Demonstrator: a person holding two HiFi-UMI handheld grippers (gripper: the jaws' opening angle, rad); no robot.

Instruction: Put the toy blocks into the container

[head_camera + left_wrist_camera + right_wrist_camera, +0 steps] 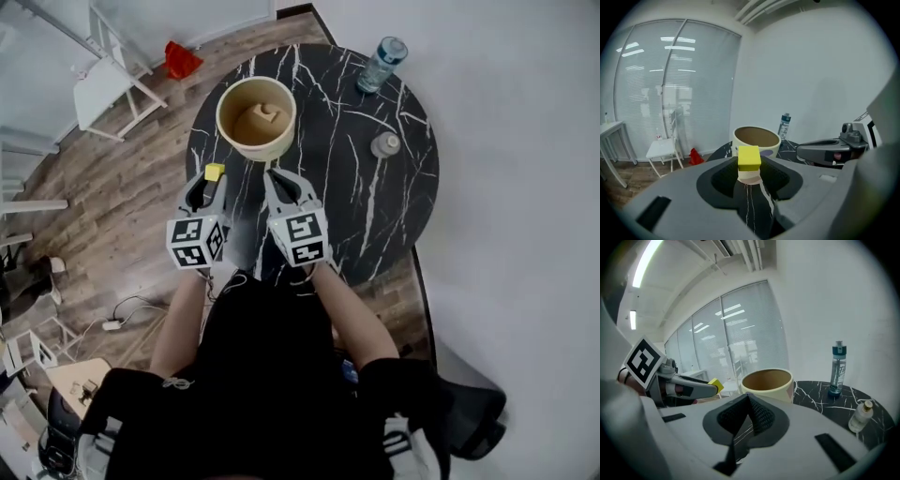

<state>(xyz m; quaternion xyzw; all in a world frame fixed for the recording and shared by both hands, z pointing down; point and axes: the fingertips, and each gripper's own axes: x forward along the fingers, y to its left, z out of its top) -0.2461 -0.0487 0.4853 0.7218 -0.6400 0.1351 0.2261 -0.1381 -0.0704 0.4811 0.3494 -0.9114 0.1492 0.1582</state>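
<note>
A yellow toy block [215,172] [749,158] sits pinched at the tips of my left gripper [213,176] [749,164], which is shut on it, just short of the cream round container [256,116] [756,140]. The same block [715,386] shows at the left gripper's tip in the right gripper view. Inside the container lies one tan block [261,117]. My right gripper [272,174] [747,397] hovers beside the left, its tips together with nothing between them, pointing at the container [768,384].
The black marble round table [375,197] carries a water bottle [381,64] [837,369] and a small grey bottle [385,144] [860,416] at the right. A white chair [108,80] and a red object [181,59] stand on the wood floor beyond the table's left edge.
</note>
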